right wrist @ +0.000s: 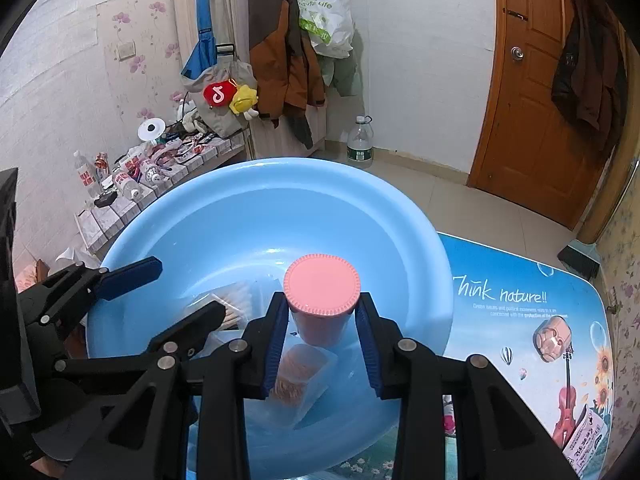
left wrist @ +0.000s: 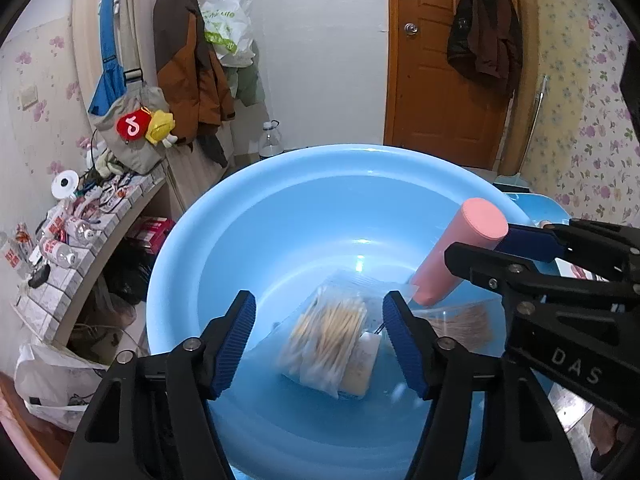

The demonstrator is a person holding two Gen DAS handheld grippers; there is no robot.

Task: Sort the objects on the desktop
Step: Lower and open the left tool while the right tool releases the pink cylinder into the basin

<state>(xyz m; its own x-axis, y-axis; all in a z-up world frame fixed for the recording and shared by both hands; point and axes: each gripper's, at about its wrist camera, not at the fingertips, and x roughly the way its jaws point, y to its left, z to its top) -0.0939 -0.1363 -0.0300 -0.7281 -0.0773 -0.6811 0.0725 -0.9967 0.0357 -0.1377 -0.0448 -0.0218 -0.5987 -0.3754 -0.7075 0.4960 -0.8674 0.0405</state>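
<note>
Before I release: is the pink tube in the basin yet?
Not yet: the right gripper holds the pink tube tilted above the basin floor.

Floral wallpaper (right wrist: 132, 20), wooden door (left wrist: 432, 80), hanging coats (right wrist: 284, 56), tiled floor (right wrist: 440, 188)

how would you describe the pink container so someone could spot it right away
Find the big light blue basin on the printed table mat. Just above its inside, the right hand-held gripper clamps a pink container with a ridged round lid. It is the only pink, solid thing there; its neighbours are clear bags of cotton swabs lying on the basin floor.
</note>
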